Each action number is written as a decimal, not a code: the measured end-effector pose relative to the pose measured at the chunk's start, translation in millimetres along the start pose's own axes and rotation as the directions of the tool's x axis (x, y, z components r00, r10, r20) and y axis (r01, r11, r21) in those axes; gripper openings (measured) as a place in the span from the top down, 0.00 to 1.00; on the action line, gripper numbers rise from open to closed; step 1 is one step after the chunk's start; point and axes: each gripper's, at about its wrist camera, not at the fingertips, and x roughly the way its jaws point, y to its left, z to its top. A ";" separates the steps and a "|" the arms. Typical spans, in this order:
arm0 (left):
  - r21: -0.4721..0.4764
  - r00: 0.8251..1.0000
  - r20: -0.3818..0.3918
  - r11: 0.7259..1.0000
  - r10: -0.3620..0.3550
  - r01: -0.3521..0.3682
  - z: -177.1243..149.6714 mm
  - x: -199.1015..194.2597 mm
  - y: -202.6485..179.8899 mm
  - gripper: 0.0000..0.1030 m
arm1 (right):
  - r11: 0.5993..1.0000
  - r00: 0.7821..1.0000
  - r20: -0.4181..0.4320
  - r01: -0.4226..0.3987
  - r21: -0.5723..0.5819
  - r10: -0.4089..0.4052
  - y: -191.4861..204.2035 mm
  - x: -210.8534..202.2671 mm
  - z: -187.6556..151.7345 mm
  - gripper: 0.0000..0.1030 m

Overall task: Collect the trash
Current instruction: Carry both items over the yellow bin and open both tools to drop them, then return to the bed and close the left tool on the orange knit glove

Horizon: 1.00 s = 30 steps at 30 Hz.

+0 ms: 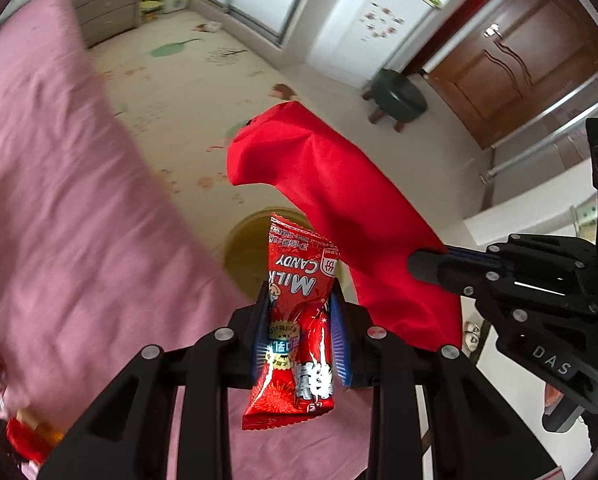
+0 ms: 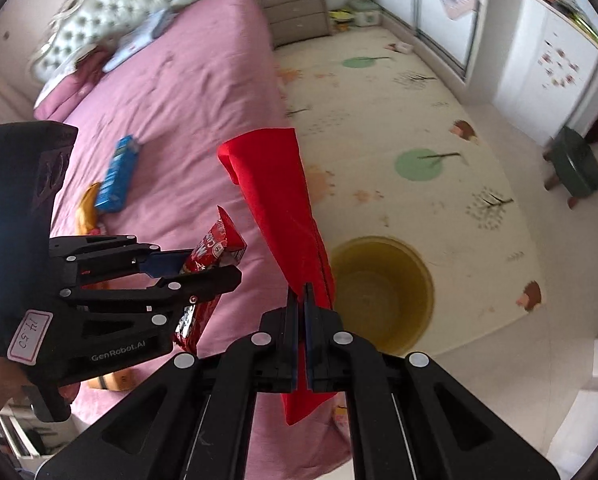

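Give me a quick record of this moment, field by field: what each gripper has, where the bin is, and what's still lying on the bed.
left gripper: shut on milk candy wrapper, held above the bed edge
right gripper: shut on red bag, which sticks up past the fingers
bin: yellow, open, on the floor mat beside the bed, looks empty
bed: pink cover
still on bed: blue box, yellow packet touching it
trash in bin yet: none visible

Pink bed (image 2: 187, 92), patterned floor mat (image 2: 419, 128) (daylit), brown door (image 1: 519, 56)
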 end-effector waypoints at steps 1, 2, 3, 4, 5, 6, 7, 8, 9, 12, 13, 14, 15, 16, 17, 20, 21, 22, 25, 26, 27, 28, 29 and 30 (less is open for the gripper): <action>0.009 1.000 -0.007 1.000 -0.012 0.012 5.5 7.6 -6.3 0.73 | 1.000 1.000 0.001 0.006 0.012 -0.006 -8.9 0.2 0.1 0.97; 0.019 1.000 -0.013 1.000 -0.024 0.025 10.7 14.6 -12.7 0.73 | 1.000 1.000 0.002 0.011 0.024 -0.011 -17.6 -0.3 -0.1 0.97; 0.023 0.999 -0.016 0.999 -0.037 0.037 14.0 18.8 -17.6 0.72 | 0.999 1.000 0.003 0.014 0.034 -0.014 -24.6 -0.6 -0.1 0.97; 0.025 0.998 -0.024 0.998 -0.063 0.064 19.4 26.2 -23.2 0.71 | 0.999 1.000 0.005 0.018 0.051 -0.018 -33.3 -0.4 -0.4 0.97; 0.026 0.997 -0.029 0.997 -0.067 0.068 21.7 30.6 -25.5 0.69 | 0.997 1.000 0.005 0.019 0.069 -0.019 -39.4 0.1 0.0 0.97; 0.030 0.997 -0.034 0.997 -0.067 0.068 23.7 35.0 -28.5 0.69 | 0.996 1.000 0.008 0.021 0.089 -0.022 -46.5 0.4 -0.5 0.96; 0.037 0.997 -0.039 0.997 -0.071 0.072 26.4 40.0 -32.2 0.64 | 0.994 0.999 0.013 0.027 0.103 -0.029 -52.2 0.6 -0.6 0.95; 0.044 0.997 -0.042 0.997 -0.068 0.070 27.6 43.8 -35.2 0.47 | 0.993 0.999 0.018 0.032 0.110 -0.034 -56.1 -0.2 -1.4 0.92; 0.048 0.997 -0.043 0.997 -0.056 0.058 28.8 46.9 -36.8 0.38 | 0.992 0.999 0.023 0.033 0.118 -0.036 -60.2 -0.7 -1.9 0.82; 0.034 0.998 -0.049 0.998 -0.048 0.049 32.1 54.3 -39.2 0.30 | 0.988 0.998 0.035 0.039 0.149 -0.045 -73.8 -1.9 -2.8 0.74; 0.032 0.998 -0.052 0.999 -0.037 0.039 32.3 56.3 -38.6 0.29 | 0.987 0.999 0.034 0.037 0.157 -0.042 -77.1 -1.7 -2.7 0.74; 0.038 0.998 -0.055 0.999 -0.026 0.028 33.2 57.1 -39.0 0.29 | 0.986 0.999 0.034 0.035 0.161 -0.041 -79.6 -1.6 -2.9 0.74; 0.045 0.998 -0.059 0.999 -0.016 0.019 32.9 57.9 -38.5 0.29 | 0.987 0.999 0.032 0.030 0.160 -0.035 -79.8 -0.7 -2.3 0.74; 0.052 0.998 -0.062 0.999 -0.005 0.008 32.0 58.0 -37.9 0.29 | 0.988 0.999 0.030 0.027 0.154 -0.032 -79.9 -0.3 -2.1 0.74; 0.055 0.998 -0.064 0.998 0.005 -0.001 29.3 55.7 -35.2 0.29 | 0.989 0.999 0.029 0.026 0.147 -0.030 -79.8 0.3 -1.4 0.74; 0.043 0.998 -0.065 0.999 0.018 -0.015 27.5 51.7 -27.1 0.29 | 0.992 1.000 0.022 0.010 0.123 -0.013 -76.9 4.0 2.1 0.74; 0.034 0.998 -0.060 0.999 0.024 -0.022 26.7 48.9 -24.4 0.29 | 0.993 1.000 0.019 0.005 0.114 -0.008 -75.4 5.2 3.3 0.74; 0.029 0.998 -0.055 0.999 0.029 -0.028 25.4 45.7 -22.3 0.29 | 0.994 1.000 0.017 0.000 0.107 -0.002 -74.1 5.7 4.4 0.74; 0.007 0.998 -0.041 0.999 0.049 -0.049 22.3 35.1 -14.7 0.30 | 0.997 1.000 0.012 -0.021 0.080 0.020 -66.4 7.8 8.7 0.74; 0.003 0.998 -0.034 0.998 0.060 -0.060 20.1 30.6 -11.7 0.30 | 0.997 1.000 0.010 -0.027 0.068 0.026 -62.4 8.2 10.5 0.74; -0.002 0.997 -0.028 0.998 0.067 -0.067 18.0 26.1 -8.8 0.30 | 0.998 1.000 0.007 -0.031 0.053 0.030 -58.1 8.8 11.5 0.74; -0.010 0.997 -0.020 0.997 0.077 -0.077 15.3 20.5 -4.9 0.30 | 0.999 0.999 0.005 -0.034 0.036 0.034 -52.9 9.1 12.6 0.74; -0.021 0.996 -0.011 0.996 0.084 -0.085 12.0 14.5 -0.7 0.30 | 0.999 0.999 0.002 -0.039 0.018 0.039 -46.3 9.1 13.9 0.74; -0.029 0.996 -0.005 0.996 0.086 -0.086 8.7 9.5 2.1 0.30 | 0.999 0.999 0.000 -0.046 0.000 0.046 -39.0 8.9 15.1 0.74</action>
